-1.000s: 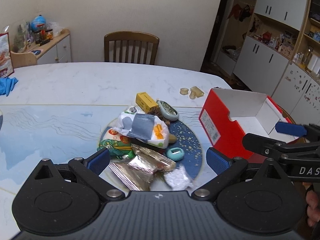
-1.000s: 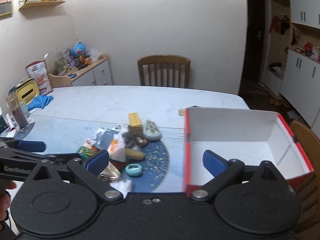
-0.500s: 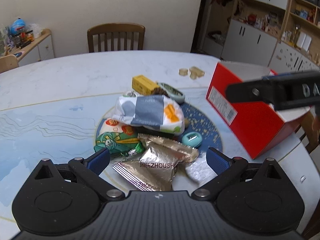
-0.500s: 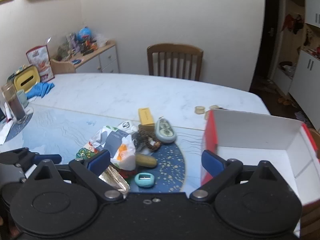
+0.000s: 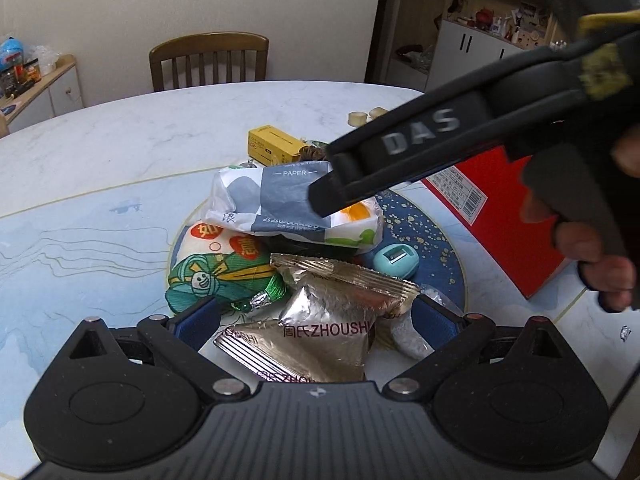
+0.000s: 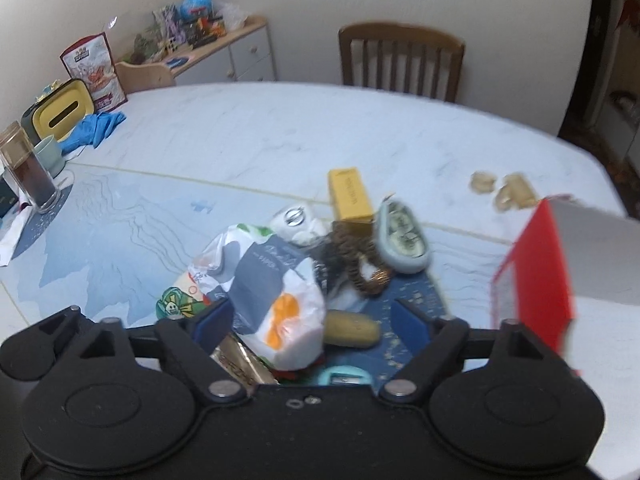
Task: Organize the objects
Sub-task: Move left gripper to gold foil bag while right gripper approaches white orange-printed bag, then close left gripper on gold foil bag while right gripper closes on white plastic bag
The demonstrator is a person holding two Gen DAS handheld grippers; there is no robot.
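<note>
A pile lies on the round blue mat (image 5: 436, 240): a white, grey and orange tissue pack (image 5: 292, 208), a green cloth pouch (image 5: 216, 272), gold foil packets (image 5: 332, 312), a teal oval piece (image 5: 396, 260) and a yellow box (image 5: 272, 146). My left gripper (image 5: 316, 318) is open low over the foil packets. My right gripper (image 6: 311, 322) straddles the tissue pack (image 6: 280, 304) with its jaws closing, the right pad still clear of it. Its black finger (image 5: 400, 148) crosses above the pack in the left wrist view. The open red box (image 6: 536, 280) stands to the right.
A yellow box (image 6: 350, 196), a grey oval case (image 6: 402, 236), a brown bead bracelet (image 6: 360, 256) and a yellow oblong piece (image 6: 350, 330) sit behind the pack. A glass jar (image 6: 28, 172) and blue cloth (image 6: 92, 128) are far left. A chair (image 6: 400, 60) stands behind the table.
Both grippers came down toward the pile. The right one swung left from over the red box to the tissue pack, and its jaws narrowed.
</note>
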